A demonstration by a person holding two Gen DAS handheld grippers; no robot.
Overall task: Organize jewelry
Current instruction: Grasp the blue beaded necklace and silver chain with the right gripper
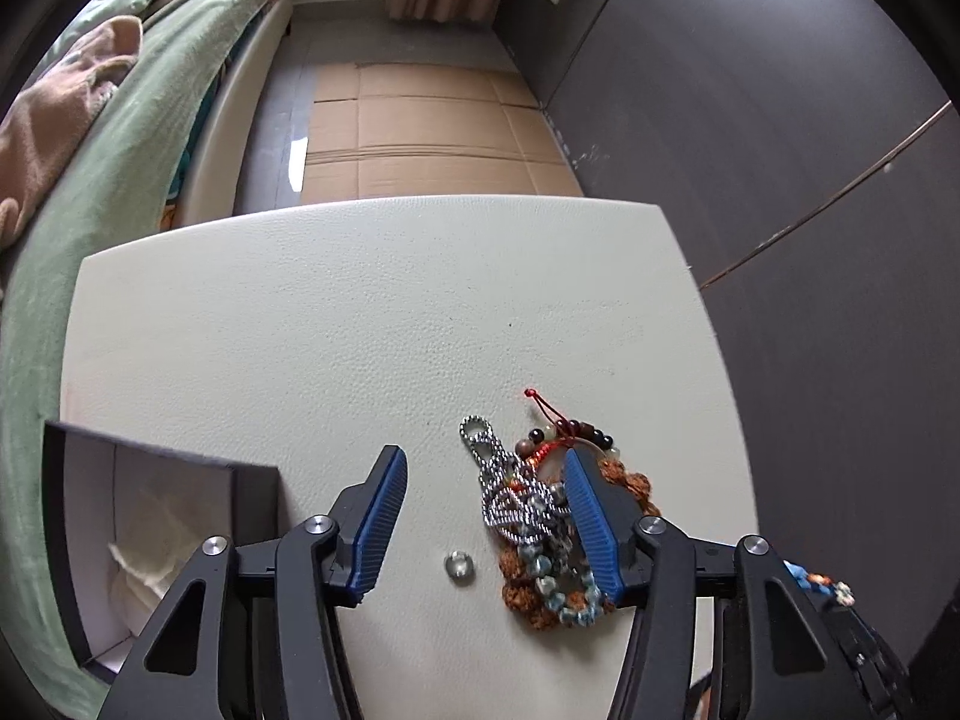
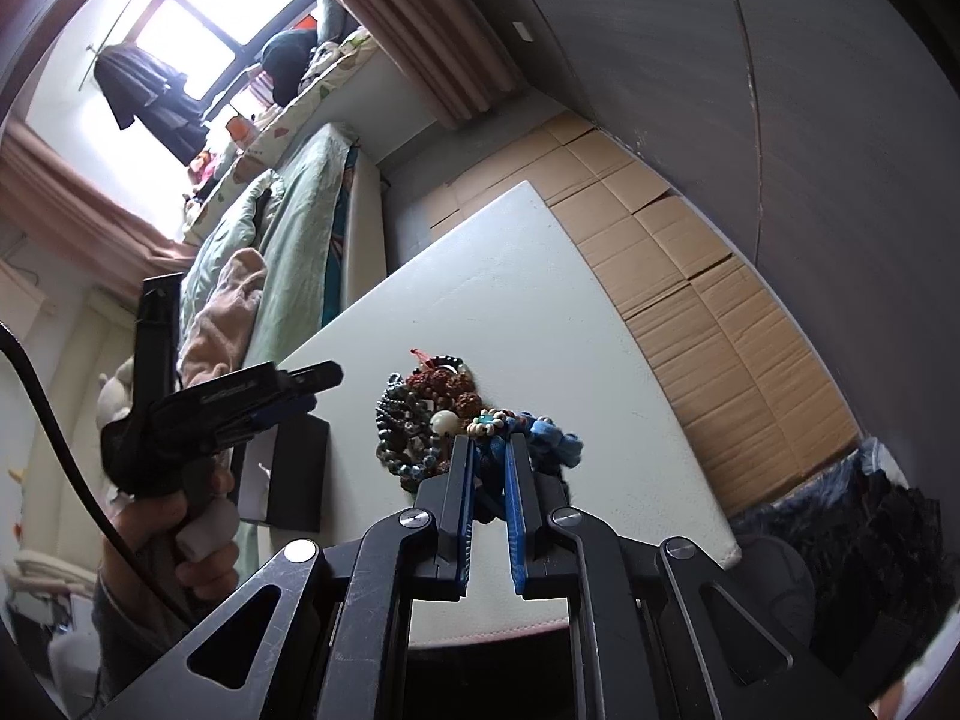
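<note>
Left gripper (image 1: pixel 483 516) jaws apart over the white table (image 1: pixel 360 330), nothing clamped. Jewelry pile (image 1: pixel 543 516) sits by its right finger, possibly touching. Small clear ring (image 1: pixel 459 566) just left of pile. Open dark box (image 1: pixel 144 534) further left.

Bedroom, likely home: bed (image 2: pixel 288 228), curtain (image 2: pixel 420 30), hung clothes (image 2: pixel 144 90).

Cream table (image 1: pixel 360 330), black box (image 1: pixel 252 498) with white lining, silver ball chain (image 1: pixel 489 456), reddish-brown seed beads (image 1: pixel 636 477), pale blue-grey beads (image 1: pixel 549 585), blue ribbed gripper pads (image 1: pixel 384 516), green bedspread (image 1: pixel 120 168)
</note>
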